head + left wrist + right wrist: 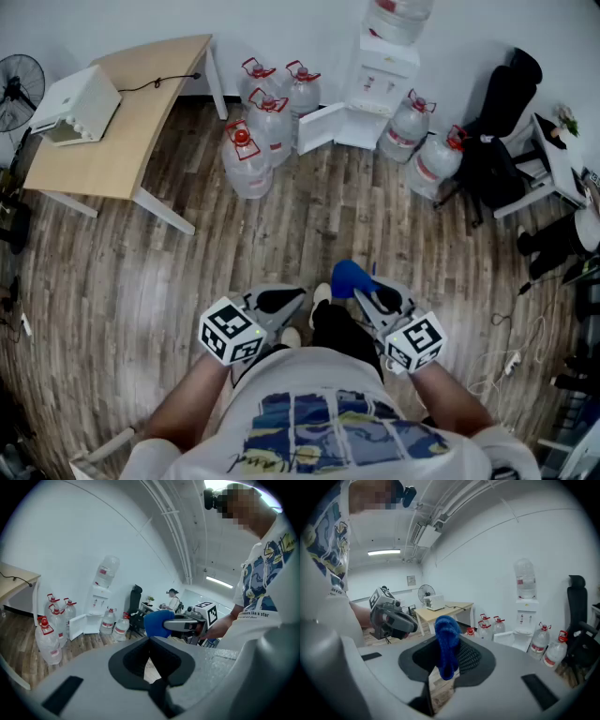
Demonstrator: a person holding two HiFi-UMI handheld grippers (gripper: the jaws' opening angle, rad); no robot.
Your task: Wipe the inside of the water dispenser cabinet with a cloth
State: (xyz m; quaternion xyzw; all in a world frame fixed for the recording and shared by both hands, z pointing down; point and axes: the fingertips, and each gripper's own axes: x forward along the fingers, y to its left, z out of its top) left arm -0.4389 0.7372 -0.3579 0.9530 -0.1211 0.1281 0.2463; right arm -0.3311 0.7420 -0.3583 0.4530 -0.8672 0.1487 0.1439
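The white water dispenser [384, 75] stands against the far wall with a bottle on top. Its lower cabinet door [315, 127] hangs open to the left. In the left gripper view the water dispenser [101, 599] is small and far off; in the right gripper view the water dispenser [525, 609] is at the right. My right gripper [367, 292] is shut on a blue cloth [348, 277], held at waist height; the cloth [447, 641] hangs bunched between its jaws. My left gripper [284, 301] is beside it, shut with nothing in it.
Several large water bottles [261, 136] stand left of the dispenser and more bottles [424, 142] to its right. A wooden table [127, 131] with a white appliance [77, 103] is at the left. A black chair [497, 131] and cables [525, 342] are at the right.
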